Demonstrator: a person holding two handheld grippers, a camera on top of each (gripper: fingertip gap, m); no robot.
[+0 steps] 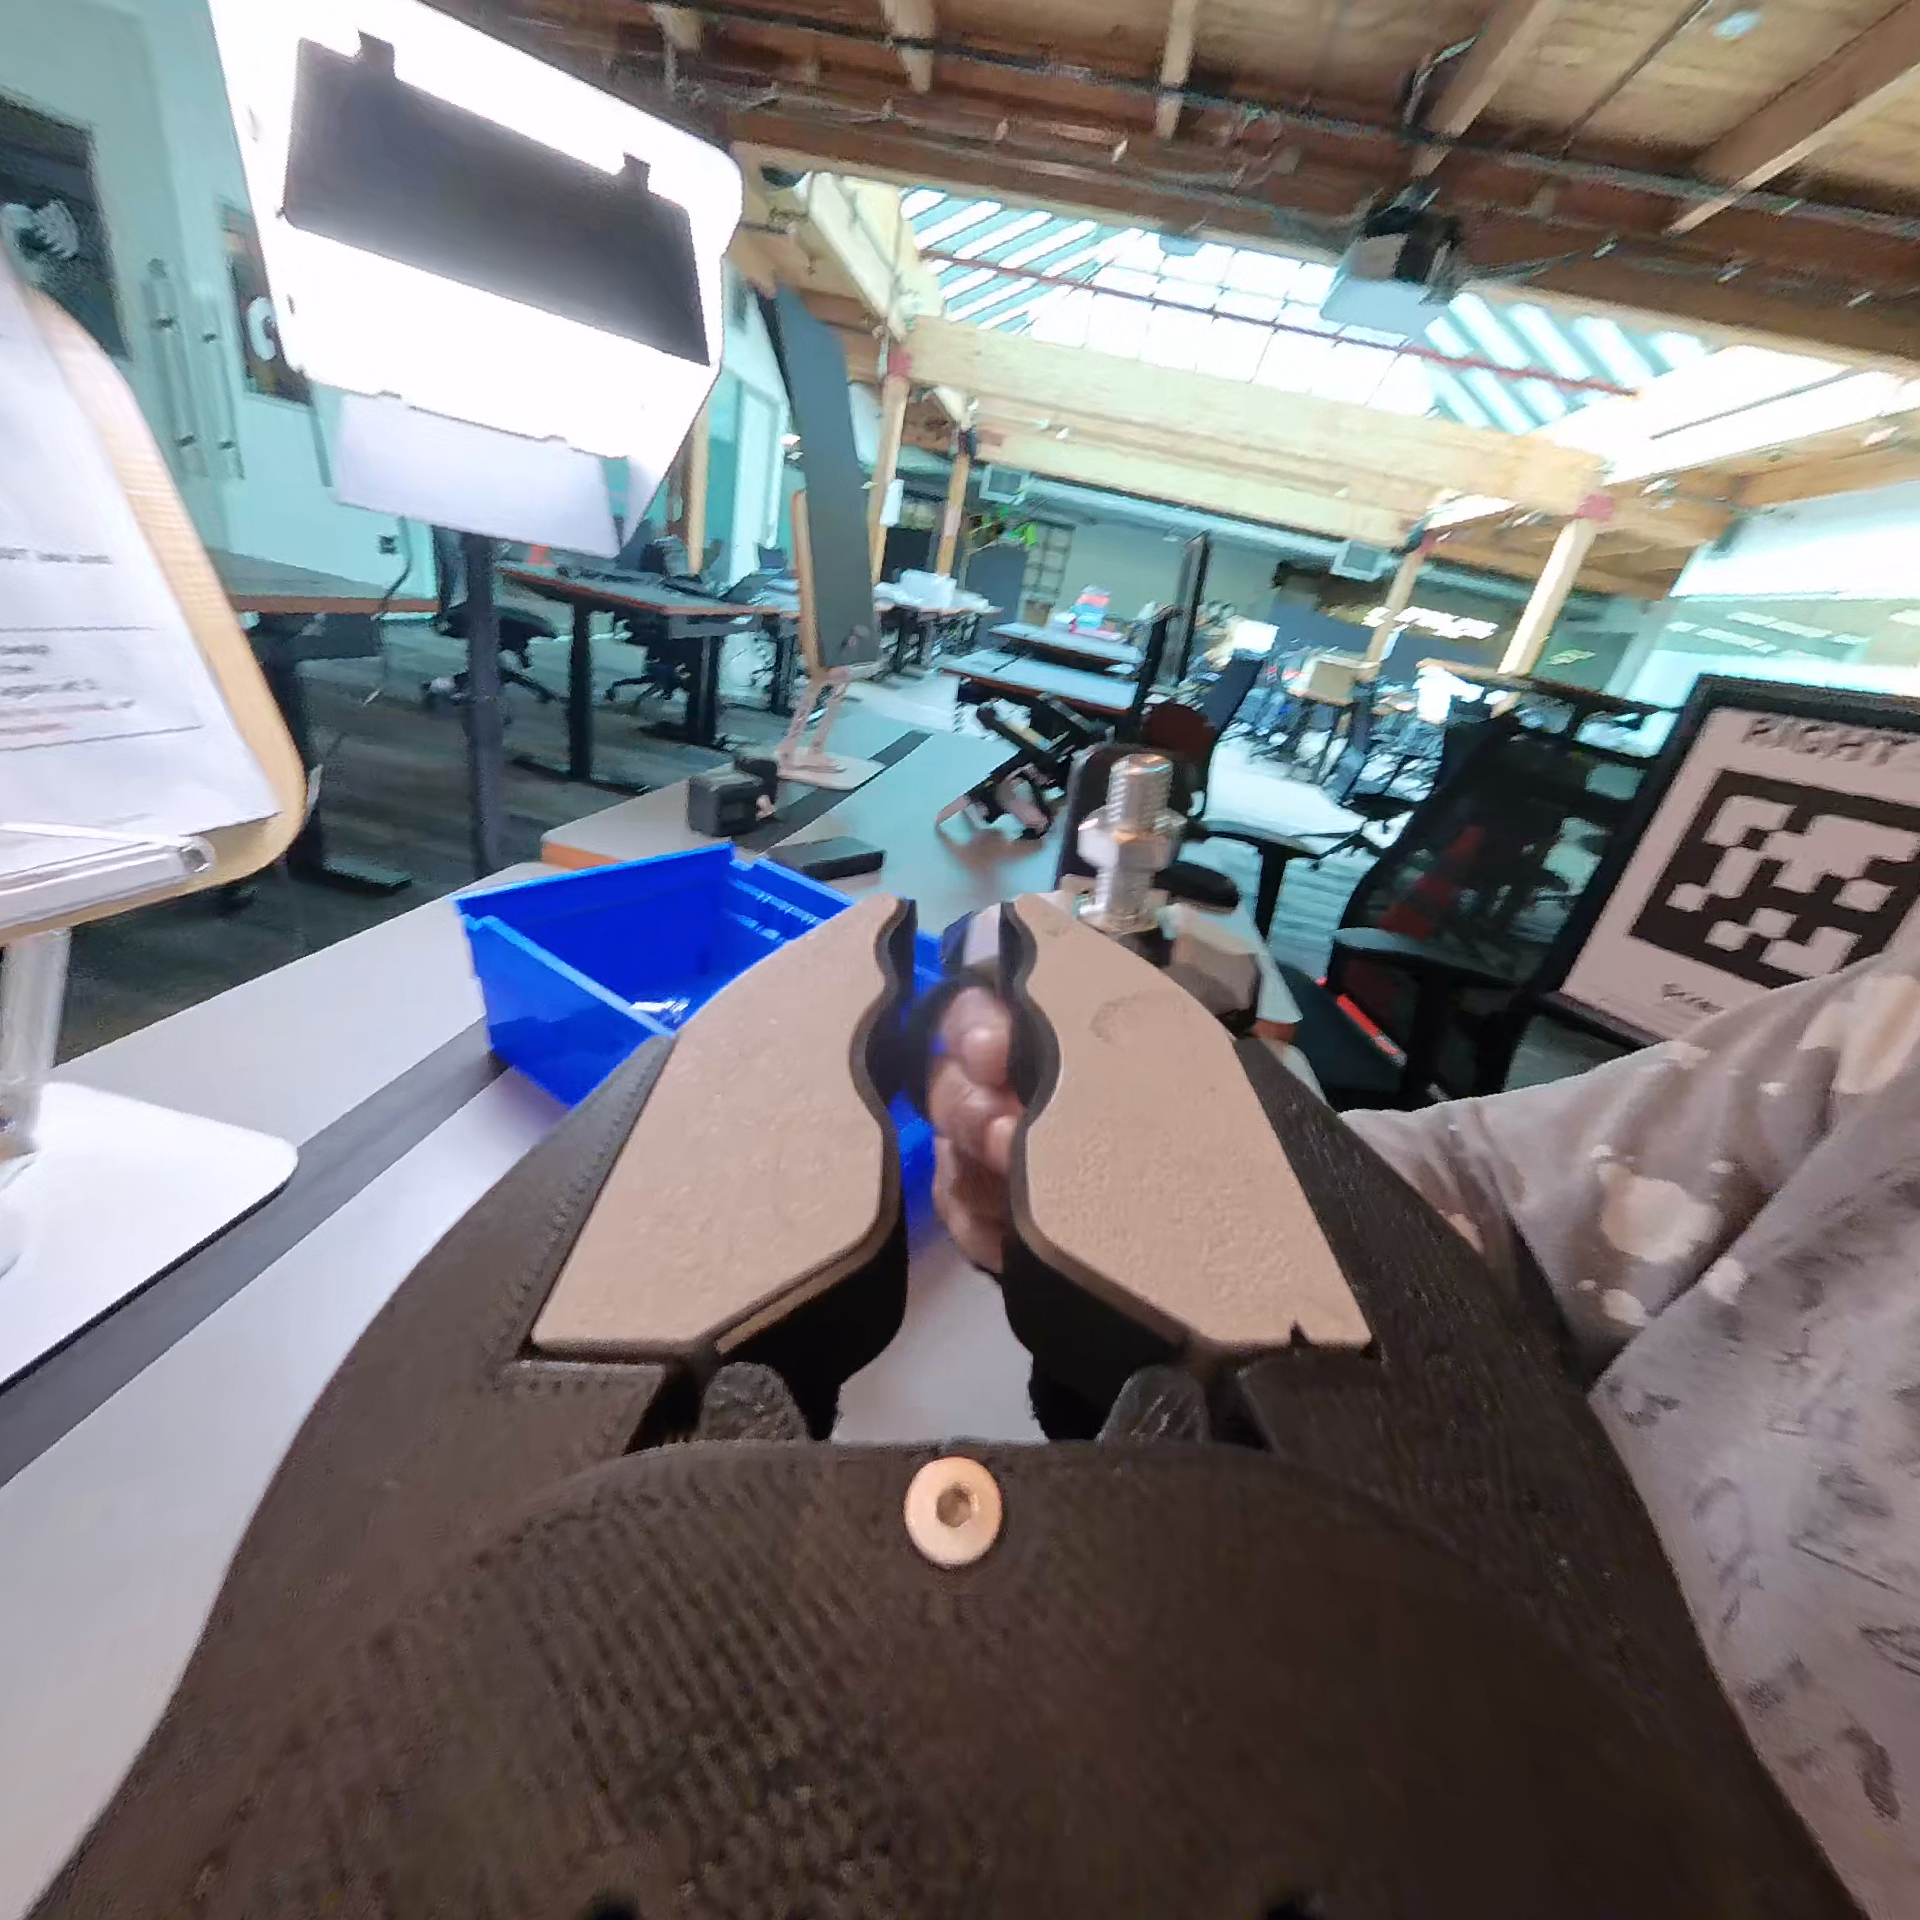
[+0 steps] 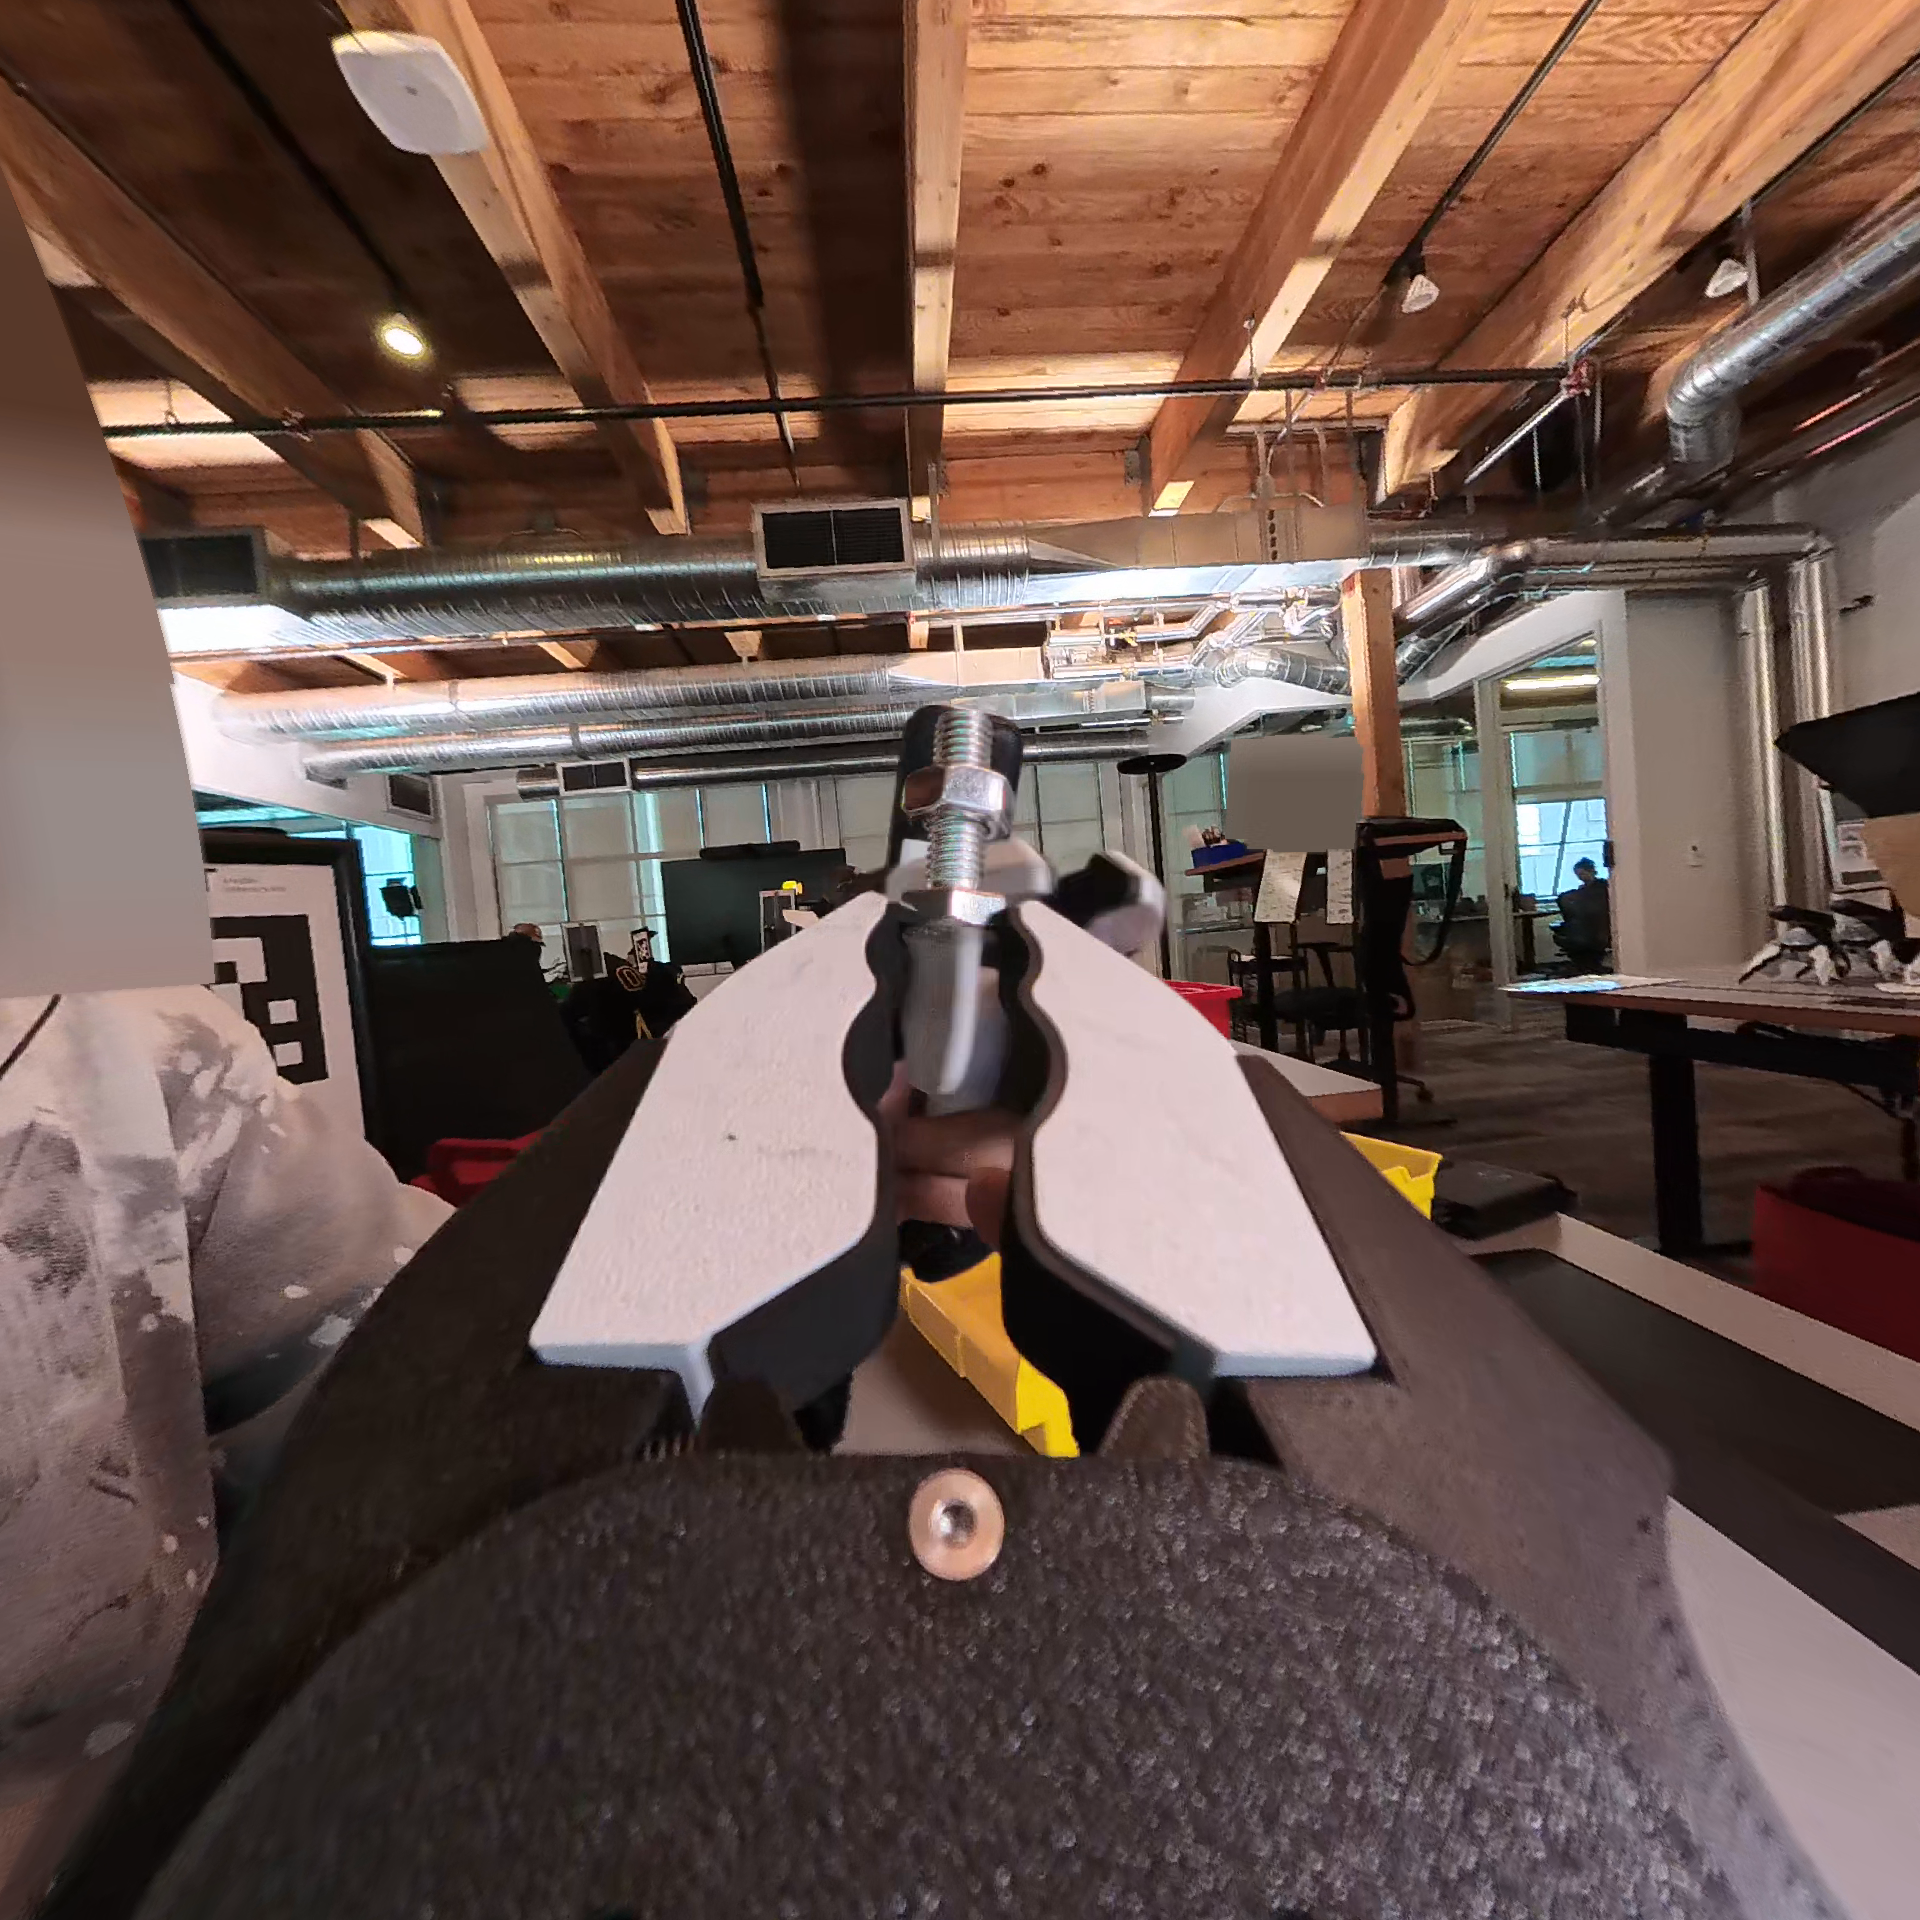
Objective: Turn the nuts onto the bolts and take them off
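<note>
Right fingers: I'm clamping the threaded steel bolt upright by its head.
Left fingers: nearly together, holding nothing.
Progress: silver hex nut sitting partway down; I judge turning remains.

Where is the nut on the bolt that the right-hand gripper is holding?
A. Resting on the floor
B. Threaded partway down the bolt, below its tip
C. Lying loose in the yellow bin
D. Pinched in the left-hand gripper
B: in the right wrist view the nut sits on the threads of the upright bolt, with bare thread above and below it, while the right gripper clamps the bolt's head.
</note>
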